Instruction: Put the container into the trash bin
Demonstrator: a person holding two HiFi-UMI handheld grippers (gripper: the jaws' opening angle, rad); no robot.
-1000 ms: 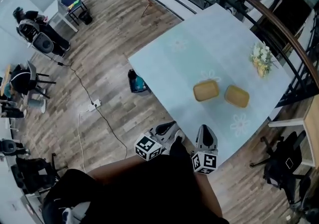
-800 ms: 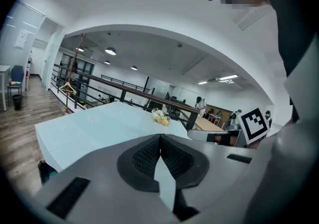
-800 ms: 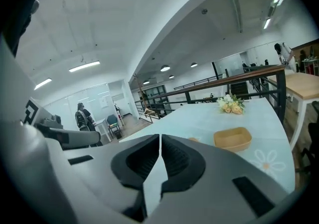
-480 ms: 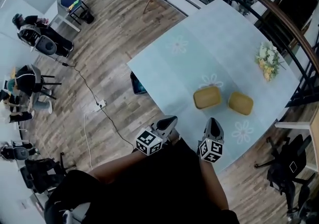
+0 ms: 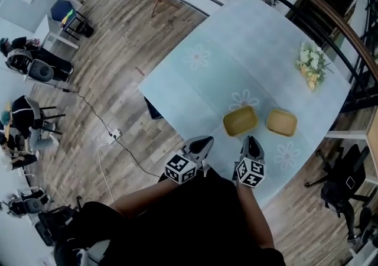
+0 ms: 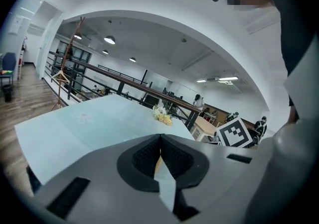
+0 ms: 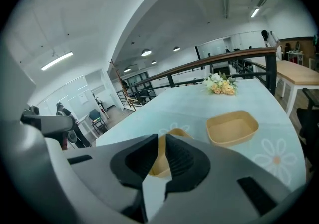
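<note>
Two tan, empty containers lie on the pale blue table [image 5: 236, 40]: the left container [image 5: 240, 121] and the right container [image 5: 281, 122]. Both grippers hover at the table's near edge, short of them. My left gripper [image 5: 203, 141] is shut and holds nothing. So is my right gripper [image 5: 251, 139], just in front of the left container. In the right gripper view the left container [image 7: 160, 161] shows behind the shut right gripper [image 7: 163, 141], with the right container [image 7: 232, 127] beyond. The left gripper [image 6: 160, 137] points across the table. A dark trash bin [image 5: 151, 108] peeks out from under the table's left edge.
A small bunch of flowers [image 5: 310, 67] lies at the table's far right. A railing [image 5: 319, 10] runs behind the table. A dark office chair [image 5: 342, 182] stands at the right. Cables and a power strip [image 5: 113, 135] lie on the wood floor at the left.
Both grippers have come forward to the table's near edge, closer to the containers. The trash bin is now mostly hidden under the table edge.
</note>
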